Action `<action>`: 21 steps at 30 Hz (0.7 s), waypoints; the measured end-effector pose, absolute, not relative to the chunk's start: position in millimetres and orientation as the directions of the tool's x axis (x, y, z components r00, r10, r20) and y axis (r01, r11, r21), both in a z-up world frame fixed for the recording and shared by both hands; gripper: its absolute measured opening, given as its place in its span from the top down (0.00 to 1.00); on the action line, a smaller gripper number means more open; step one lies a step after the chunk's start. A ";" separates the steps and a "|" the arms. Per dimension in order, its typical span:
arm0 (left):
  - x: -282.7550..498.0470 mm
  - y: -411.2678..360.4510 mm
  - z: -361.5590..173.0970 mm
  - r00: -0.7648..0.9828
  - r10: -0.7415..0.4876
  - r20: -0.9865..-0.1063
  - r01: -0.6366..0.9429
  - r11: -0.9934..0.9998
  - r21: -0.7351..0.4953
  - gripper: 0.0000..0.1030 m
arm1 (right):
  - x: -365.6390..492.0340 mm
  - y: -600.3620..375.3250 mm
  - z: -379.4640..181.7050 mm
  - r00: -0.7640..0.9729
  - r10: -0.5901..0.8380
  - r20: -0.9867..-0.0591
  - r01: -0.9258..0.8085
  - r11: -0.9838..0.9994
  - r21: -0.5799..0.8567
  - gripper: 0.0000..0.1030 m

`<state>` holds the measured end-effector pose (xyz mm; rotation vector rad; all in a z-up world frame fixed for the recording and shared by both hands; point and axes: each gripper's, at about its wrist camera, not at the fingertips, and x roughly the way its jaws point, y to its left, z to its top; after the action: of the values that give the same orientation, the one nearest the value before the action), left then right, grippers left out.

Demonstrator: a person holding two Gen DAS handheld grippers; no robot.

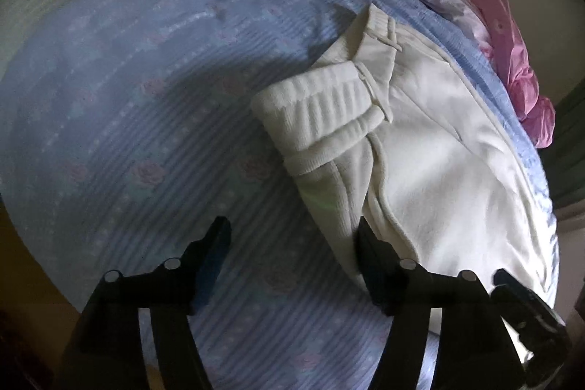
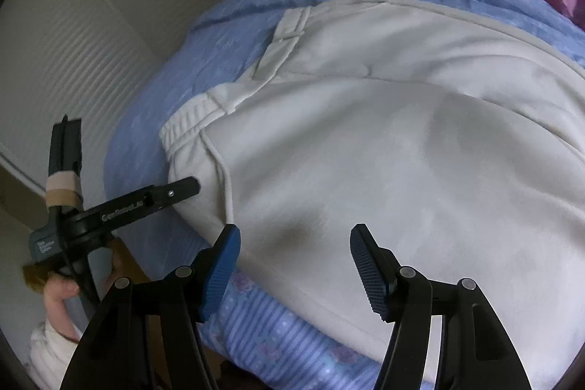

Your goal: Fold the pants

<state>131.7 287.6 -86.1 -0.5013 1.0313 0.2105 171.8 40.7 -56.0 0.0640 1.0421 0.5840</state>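
We are holding the left gripper (image 1: 294, 240) with its jaws spread and nothing between them, its right finger (image 1: 369, 251) just at the near-left edge of the cream pants (image 1: 431, 170). We are hovering the right gripper (image 2: 294, 251) over the broad cream panel, jaws likewise apart and empty.

The pants are lying doubled on the bed, the ribbed waistband (image 1: 318, 119) sticking out to the left. To fold well, we are probably wanting to pinch both layers at the near edge together, lift evenly and lay the cloth across without dragging it into wrinkles.

The blue flowered bedspread (image 1: 146, 134) is giving a soft, yielding base. Pink and pale bedding (image 1: 512, 53) is heaped behind, and a white slatted wardrobe door (image 2: 91, 61) is standing to the left.
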 end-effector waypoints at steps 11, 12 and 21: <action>93.4 242.7 -47.3 0.567 -0.017 -0.823 -0.303 0.926 -0.227 0.20 | 129.1 -26.8 -39.7 0.533 0.411 -0.740 -0.216 0.911 0.350 0.26; 90.5 236.9 -41.5 0.580 -0.013 -0.814 -0.285 0.934 -0.218 0.20 | 125.0 -32.1 -41.9 0.531 0.410 -0.741 -0.208 0.911 0.355 0.26; 104.6 150.0 19.1 0.671 -0.144 -0.727 0.005 0.982 -0.189 0.20 | 129.0 -102.9 -17.7 0.616 0.320 -0.720 -0.093 0.937 0.337 0.26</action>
<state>104.6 150.0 19.1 -0.1774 0.8322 -0.0843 129.0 -102.9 -17.7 0.2789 0.8774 0.2416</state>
